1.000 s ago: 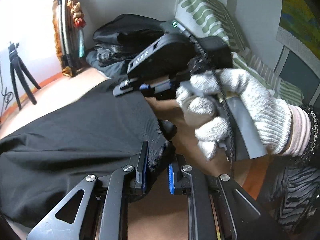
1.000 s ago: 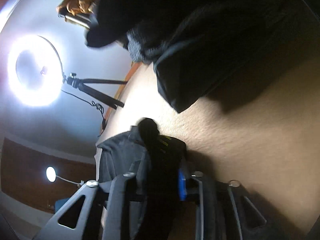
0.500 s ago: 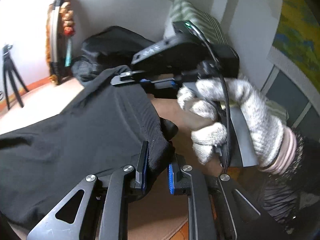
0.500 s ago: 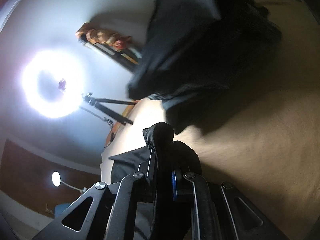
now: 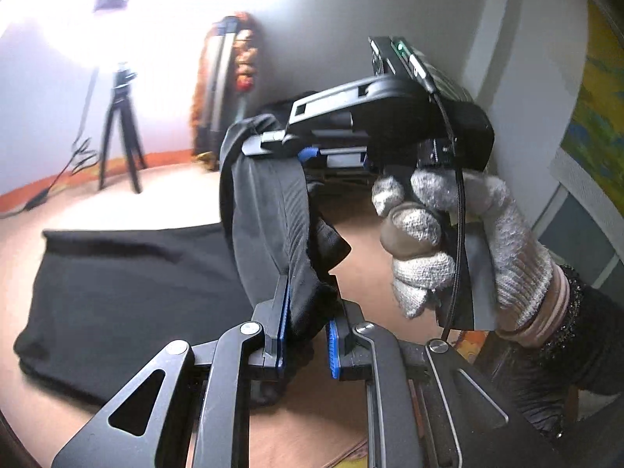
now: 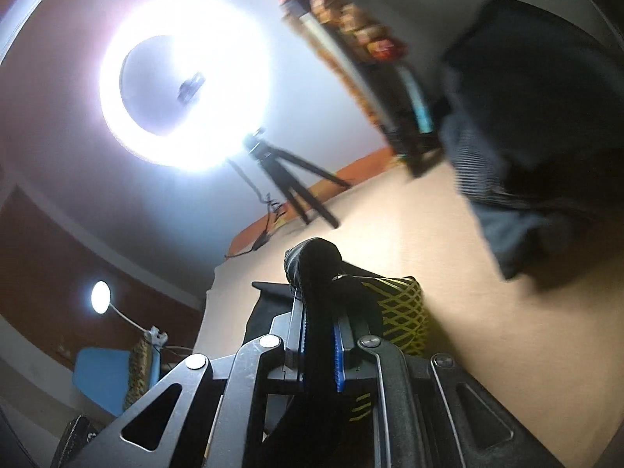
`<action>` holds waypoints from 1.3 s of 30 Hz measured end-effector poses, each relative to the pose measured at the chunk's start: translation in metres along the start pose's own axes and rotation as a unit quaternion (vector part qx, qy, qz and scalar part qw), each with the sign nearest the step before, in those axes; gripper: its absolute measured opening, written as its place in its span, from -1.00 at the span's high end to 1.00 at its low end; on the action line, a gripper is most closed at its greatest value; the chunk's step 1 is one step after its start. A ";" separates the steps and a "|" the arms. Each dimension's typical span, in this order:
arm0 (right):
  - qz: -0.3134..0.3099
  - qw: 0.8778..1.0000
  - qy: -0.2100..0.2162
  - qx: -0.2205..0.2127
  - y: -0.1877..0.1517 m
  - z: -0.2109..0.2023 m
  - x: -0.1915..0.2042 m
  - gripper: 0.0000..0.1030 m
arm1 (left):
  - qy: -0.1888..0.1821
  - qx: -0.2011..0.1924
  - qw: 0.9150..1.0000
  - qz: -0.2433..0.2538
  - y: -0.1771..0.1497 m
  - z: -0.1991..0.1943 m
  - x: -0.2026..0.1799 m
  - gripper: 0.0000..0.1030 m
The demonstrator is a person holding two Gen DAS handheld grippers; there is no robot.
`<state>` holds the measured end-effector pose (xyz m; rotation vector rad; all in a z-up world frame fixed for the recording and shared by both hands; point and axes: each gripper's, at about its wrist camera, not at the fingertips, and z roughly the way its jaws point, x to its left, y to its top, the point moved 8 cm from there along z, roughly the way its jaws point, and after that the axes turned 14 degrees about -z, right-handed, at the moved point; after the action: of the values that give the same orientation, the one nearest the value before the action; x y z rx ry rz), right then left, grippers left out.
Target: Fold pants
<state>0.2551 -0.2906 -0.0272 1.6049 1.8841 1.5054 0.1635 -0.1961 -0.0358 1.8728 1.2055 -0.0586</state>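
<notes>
The black pants (image 5: 128, 292) lie spread on the tan surface at the left, with one end lifted. My left gripper (image 5: 306, 335) is shut on a bunched fold of the pants. My right gripper (image 5: 273, 144), held by a gloved hand (image 5: 448, 234), is shut on the far corner of the same lifted edge, above and beyond the left one. In the right wrist view the right gripper (image 6: 318, 347) pinches black fabric (image 6: 316, 269) between its blue pads; yellow printing (image 6: 401, 312) shows on the cloth below.
A ring light (image 6: 183, 78) on a black tripod (image 5: 119, 132) stands at the far side of the surface. A pile of dark clothes (image 6: 546, 148) lies at the right. A framed, decorated object (image 5: 230, 85) leans on the wall.
Both grippers have risen and swung left with the pants' edge held. The cloth now hangs between them, and the lower part lies flat on the surface.
</notes>
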 end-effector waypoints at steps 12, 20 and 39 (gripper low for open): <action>-0.040 0.997 -0.035 0.057 0.005 0.104 0.060 0.83 | 0.035 -0.022 0.993 -0.113 0.006 -0.025 0.111 0.75; -0.065 0.992 -0.055 0.097 -0.010 0.179 0.083 0.83 | 0.057 -0.015 0.983 -0.175 -0.009 -0.025 0.178 0.75; -0.100 0.983 -0.061 0.138 -0.025 0.258 0.124 0.81 | 0.073 -0.034 0.965 -0.250 -0.023 -0.046 0.243 0.77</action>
<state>0.3821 -0.0457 -0.1099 1.5207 2.1822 1.0784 0.2559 0.0116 -0.1354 1.4931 1.7383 -0.1556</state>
